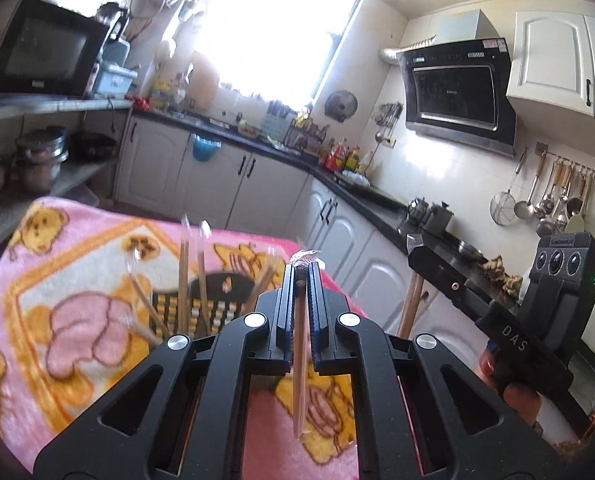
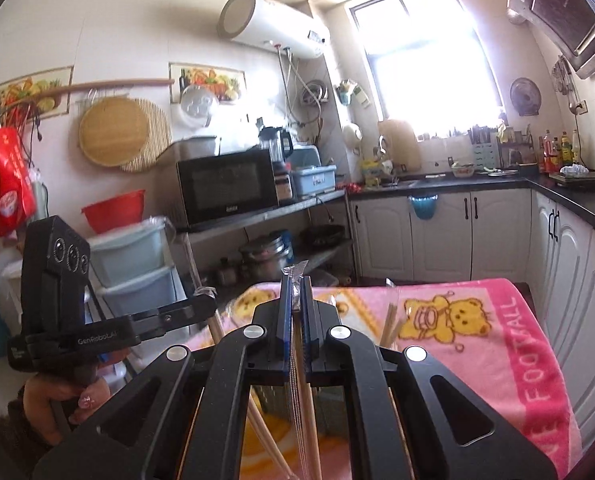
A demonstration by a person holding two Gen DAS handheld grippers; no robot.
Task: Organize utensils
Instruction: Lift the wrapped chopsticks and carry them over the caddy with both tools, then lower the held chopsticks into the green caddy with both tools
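Note:
My left gripper [image 1: 300, 270] is shut on a plastic-wrapped pair of wooden chopsticks [image 1: 300, 364], which hangs down between its fingers above the pink bear blanket [image 1: 77, 312]. A dark perforated utensil holder [image 1: 201, 308] stands just beyond it with several wrapped chopsticks [image 1: 183, 272] upright in it. My right gripper [image 2: 295, 280] is shut on another wrapped chopstick pair [image 2: 299, 400], held upright. More chopsticks [image 2: 389, 324] show to its right and below it. The right gripper also shows in the left wrist view [image 1: 437, 268], and the left gripper in the right wrist view [image 2: 201, 304].
The pink blanket [image 2: 497, 344] covers a table in a kitchen. White cabinets under a black counter [image 2: 577, 196] run along the back and right. A shelf with a microwave [image 2: 227, 188] and pots stands at the left. Plastic drawers [image 2: 137, 264] stand near the table's left side.

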